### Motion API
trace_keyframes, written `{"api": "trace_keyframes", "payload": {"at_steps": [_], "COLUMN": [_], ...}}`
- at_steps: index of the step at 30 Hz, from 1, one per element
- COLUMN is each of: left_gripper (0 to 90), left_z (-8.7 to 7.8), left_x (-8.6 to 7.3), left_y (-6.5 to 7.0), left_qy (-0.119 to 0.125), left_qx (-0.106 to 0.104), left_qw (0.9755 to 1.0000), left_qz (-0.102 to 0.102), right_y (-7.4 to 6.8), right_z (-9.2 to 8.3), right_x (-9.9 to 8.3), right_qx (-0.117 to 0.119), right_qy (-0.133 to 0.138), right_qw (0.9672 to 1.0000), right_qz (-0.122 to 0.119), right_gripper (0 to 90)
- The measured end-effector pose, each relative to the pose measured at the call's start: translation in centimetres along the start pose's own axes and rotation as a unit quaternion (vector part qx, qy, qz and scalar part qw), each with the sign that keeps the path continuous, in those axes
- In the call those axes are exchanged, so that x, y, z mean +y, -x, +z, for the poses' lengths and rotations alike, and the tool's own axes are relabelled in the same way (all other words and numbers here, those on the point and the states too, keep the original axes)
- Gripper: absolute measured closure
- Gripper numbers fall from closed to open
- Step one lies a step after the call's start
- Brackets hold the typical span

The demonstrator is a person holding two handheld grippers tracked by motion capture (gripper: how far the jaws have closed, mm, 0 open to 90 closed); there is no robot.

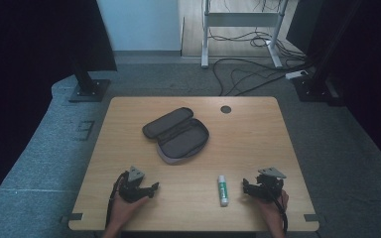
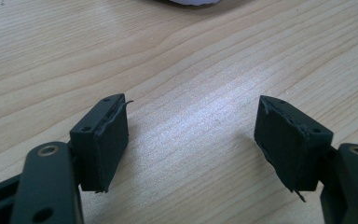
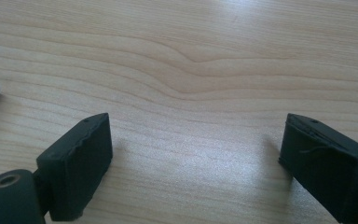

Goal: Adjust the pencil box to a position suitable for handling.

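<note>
A: Lower left of the high view, the left gripper: black, grey three-cornered plate on top, black cable trailing.

B: The right gripper at lower right matches. Close up, jaws carry worn black pads and brass-ringed screw holes.

Light wood table, round grommet hole near far edge. Grey carpet floor. Pale wall behind, white desk frame with loose cables on the floor. Dark panels on black stands either side.
</note>
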State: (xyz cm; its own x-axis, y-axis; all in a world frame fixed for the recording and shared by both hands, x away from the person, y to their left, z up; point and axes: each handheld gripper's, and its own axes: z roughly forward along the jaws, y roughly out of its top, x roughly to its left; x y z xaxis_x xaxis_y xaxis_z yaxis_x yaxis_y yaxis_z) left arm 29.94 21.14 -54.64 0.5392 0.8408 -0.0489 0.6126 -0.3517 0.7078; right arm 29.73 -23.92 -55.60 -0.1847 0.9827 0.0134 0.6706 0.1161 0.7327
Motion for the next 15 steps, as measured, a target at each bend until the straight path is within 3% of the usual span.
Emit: {"api": "trace_keyframes", "payload": {"at_steps": [9,15], "left_gripper": [28.3,29.9], "left_z": [-0.15,-0.69], "left_x": [-0.09,-0.12], "left_y": [-0.42,-0.99], "left_qy": [0.006,0.01], "left_qx": [-0.007,0.002], "left_qw": [0.9998,0.9993], "left_qz": [-0.016,-0.037], "right_y": [-0.12,-0.46], "right_z": [0.06,0.43], "right_x": [0.09,0.48], "right_qx": [0.003,0.012], "right_qy": [0.001,0.007], "right_qw": [1.0,0.9998], "right_qz": [-0.005,-0.012], "right_gripper": [10.5,14.8]}}
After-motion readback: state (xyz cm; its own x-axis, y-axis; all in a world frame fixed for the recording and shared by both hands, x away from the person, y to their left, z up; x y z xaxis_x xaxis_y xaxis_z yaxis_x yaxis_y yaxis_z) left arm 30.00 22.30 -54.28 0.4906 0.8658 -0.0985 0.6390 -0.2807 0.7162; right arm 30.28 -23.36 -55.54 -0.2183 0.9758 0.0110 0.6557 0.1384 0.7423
